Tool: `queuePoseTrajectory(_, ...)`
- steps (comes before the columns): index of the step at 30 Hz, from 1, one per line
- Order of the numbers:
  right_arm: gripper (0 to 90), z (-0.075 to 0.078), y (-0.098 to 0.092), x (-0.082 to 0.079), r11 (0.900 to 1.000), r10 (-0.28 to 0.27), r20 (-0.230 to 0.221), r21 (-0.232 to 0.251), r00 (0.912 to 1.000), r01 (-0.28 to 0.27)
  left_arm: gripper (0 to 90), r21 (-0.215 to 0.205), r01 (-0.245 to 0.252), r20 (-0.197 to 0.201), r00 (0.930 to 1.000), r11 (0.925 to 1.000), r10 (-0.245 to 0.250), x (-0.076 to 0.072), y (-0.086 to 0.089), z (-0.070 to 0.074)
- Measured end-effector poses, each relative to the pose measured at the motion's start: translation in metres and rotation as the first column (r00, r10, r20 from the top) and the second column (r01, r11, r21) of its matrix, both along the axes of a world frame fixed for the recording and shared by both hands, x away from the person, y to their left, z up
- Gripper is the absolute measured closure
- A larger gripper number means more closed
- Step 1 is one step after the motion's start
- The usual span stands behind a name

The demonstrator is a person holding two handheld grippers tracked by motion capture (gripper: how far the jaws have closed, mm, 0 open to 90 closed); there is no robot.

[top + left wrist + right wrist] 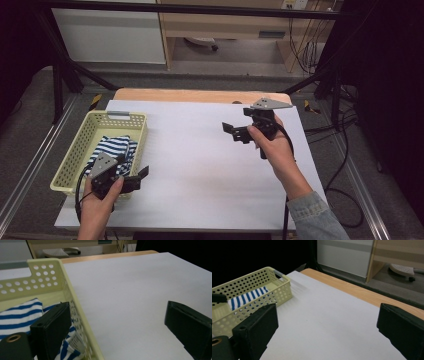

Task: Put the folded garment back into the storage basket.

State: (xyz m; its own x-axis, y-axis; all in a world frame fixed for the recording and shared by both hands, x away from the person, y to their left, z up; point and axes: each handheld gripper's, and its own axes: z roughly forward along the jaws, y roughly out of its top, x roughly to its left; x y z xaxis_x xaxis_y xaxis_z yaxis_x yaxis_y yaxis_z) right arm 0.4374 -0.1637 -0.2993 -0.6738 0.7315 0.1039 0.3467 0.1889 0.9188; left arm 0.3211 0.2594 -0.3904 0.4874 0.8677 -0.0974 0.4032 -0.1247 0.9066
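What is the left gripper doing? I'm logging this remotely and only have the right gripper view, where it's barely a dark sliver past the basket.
Observer: In the high view the left gripper sits at the near right corner of the yellow basket, jaws wide apart and holding nothing.
Operator: Is it touching the striped cloth?
Observer: I can't tell contact; in the left gripper view one jaw is over the basket beside the blue-and-white striped cloth, the other out over the white table cover.
Operator: Where's my own gripper on the table?
Observer: The right gripper is held over the far right part of the cover, open, pointing toward the basket.
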Motion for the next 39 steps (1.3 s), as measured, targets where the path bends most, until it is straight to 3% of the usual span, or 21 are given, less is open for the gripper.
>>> queuePoseTrajectory(12, 2.9, -0.001, -0.045, -0.008, 0.999, -0.049, 0.016, -0.005, 0.9987, 0.05, 6.7, -0.03, -0.006, -0.033, 0.9994, 0.9995, 0.005, -0.002, 0.01, -0.015)
queuePoseTrajectory(20, 2.5, -0.001, -0.072, -0.02, 0.996, -0.091, 0.032, 0.007, 0.9953, 0.091, 7.0, -0.034, -0.019, -0.026, 0.9995, 0.9992, 0.019, -0.002, 0.012, -0.016)
queuePoseTrajectory(33, 3.2, -0.025, -0.107, -0.048, 0.989, -0.149, 0.06, -0.005, 0.987, 0.15, 6.9, -0.026, -0.016, -0.019, 0.9997, 0.9995, 0.016, -0.003, 0.007, -0.017)
queuePoseTrajectory(39, 3.2, -0.034, -0.119, -0.055, 0.986, -0.166, 0.045, 0.004, 0.985, 0.166, 6.8, -0.029, -0.007, -0.028, 0.9996, 0.9995, 0.006, -0.004, 0.005, -0.017)
